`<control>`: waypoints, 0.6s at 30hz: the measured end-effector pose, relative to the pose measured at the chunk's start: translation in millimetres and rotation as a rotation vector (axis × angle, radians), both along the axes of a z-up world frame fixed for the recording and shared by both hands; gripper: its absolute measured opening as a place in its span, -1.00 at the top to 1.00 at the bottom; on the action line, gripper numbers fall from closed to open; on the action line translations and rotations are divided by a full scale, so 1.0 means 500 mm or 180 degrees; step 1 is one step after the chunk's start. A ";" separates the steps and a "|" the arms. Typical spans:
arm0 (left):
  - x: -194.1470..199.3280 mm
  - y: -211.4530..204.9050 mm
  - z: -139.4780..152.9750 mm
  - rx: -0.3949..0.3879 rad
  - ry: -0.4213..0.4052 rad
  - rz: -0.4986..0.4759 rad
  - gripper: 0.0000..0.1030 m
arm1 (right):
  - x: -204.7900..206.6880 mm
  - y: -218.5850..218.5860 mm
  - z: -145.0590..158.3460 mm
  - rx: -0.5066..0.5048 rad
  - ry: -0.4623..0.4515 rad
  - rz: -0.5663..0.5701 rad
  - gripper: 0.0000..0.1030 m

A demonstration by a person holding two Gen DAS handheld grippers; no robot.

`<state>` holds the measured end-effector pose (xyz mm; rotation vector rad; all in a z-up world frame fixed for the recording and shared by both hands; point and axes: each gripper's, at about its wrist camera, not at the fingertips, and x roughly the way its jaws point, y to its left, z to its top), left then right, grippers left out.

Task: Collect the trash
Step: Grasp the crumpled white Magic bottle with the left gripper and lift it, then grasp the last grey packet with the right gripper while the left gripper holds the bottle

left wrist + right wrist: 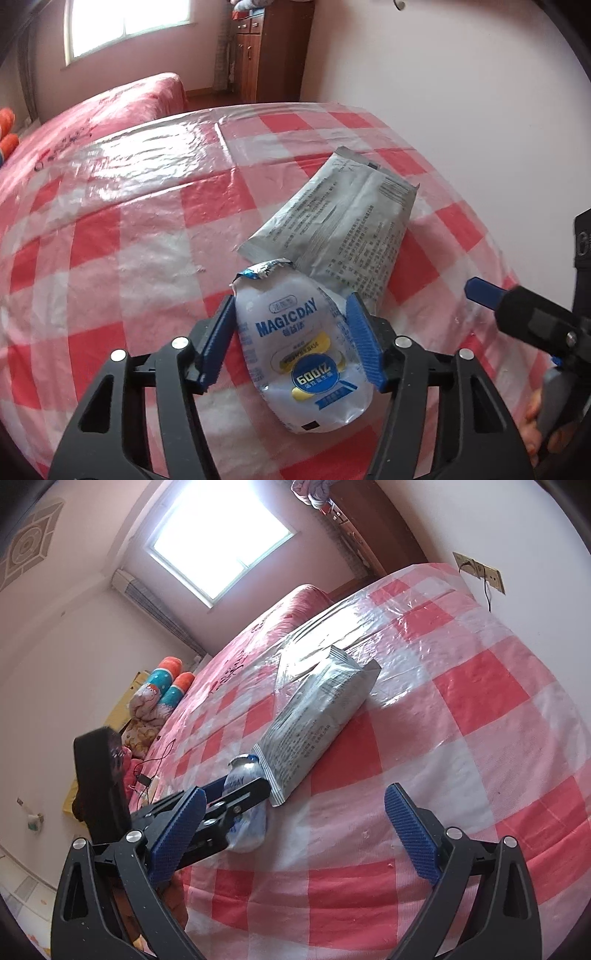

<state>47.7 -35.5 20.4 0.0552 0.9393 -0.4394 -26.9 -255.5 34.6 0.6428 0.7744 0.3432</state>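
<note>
Two pieces of trash are shown on a table covered by a red-and-white checked cloth (122, 236) under clear plastic film; a bed with a red cover (122, 99) is seen beyond it. The larger piece, a grey foil packet (340, 221) printed with small text, is laid flat near the table's middle. The smaller piece, a crumpled white pouch (295, 343) marked MAGICDAY with its top torn open, is overlapped at its upper end with the packet's near corner. The left gripper (291, 325) is closed on the pouch, both blue pads being pressed against its sides. The right gripper (295, 823) is held with its fingers spread wide and empty, just beside the packet's near end.
</note>
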 end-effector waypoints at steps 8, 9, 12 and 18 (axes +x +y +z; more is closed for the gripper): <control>-0.028 0.059 0.008 -0.0245 0.0040 0.0162 -0.11 | 0.033 0.015 0.008 -0.0210 0.0046 -0.0039 -0.87; -0.033 0.066 0.010 -0.0229 0.0028 0.0176 -0.11 | 0.039 0.020 0.010 -0.0292 0.0048 -0.0047 -0.87; -0.041 0.090 0.017 -0.0212 0.0017 0.0222 -0.11 | 0.058 0.039 0.015 -0.0532 0.0064 -0.0044 -0.87; -0.052 0.149 0.018 -0.0176 0.0055 0.0373 -0.11 | 0.116 0.077 0.015 -0.0880 0.0142 0.0057 -0.86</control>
